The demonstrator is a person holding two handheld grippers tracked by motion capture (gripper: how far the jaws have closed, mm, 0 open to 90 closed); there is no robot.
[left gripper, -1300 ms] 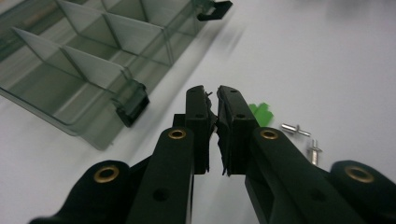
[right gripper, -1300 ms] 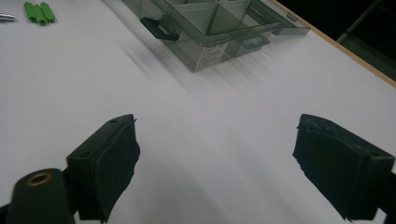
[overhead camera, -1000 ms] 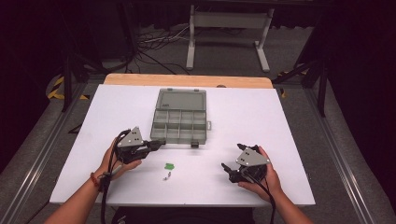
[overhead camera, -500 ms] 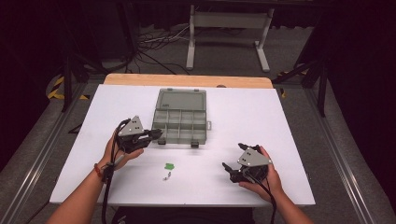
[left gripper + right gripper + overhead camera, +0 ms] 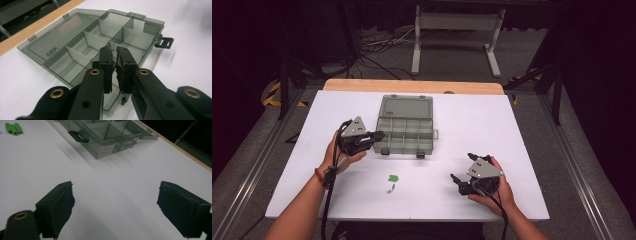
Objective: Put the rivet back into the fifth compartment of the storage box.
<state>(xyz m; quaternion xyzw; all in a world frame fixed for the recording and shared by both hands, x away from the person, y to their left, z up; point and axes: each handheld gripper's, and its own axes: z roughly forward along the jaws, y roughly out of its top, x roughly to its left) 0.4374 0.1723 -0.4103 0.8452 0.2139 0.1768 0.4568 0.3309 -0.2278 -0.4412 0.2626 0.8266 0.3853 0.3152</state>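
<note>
Looking down on the white desk [image 5: 512, 125], I see one smoky-grey see-through organiser box [image 5: 407, 131] lying open near the far middle, its lid flat behind a tray of small divided compartments. My left claw [image 5: 379, 134] hovers at its left front corner with jaws together, nothing visible between them. My right claw [image 5: 462, 169] rests well apart, jaws wide, and one green piece [image 5: 393, 177] and one small screw [image 5: 391, 188] lie between them.

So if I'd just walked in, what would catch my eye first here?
Probably the smoky grey compartment box lying open in the middle of the white table, its lid folded back toward the far edge. The left gripper hovers at its near left corner with jaws almost together, while the right gripper rests wide open near the front right. A small green piece lies between them.
</note>
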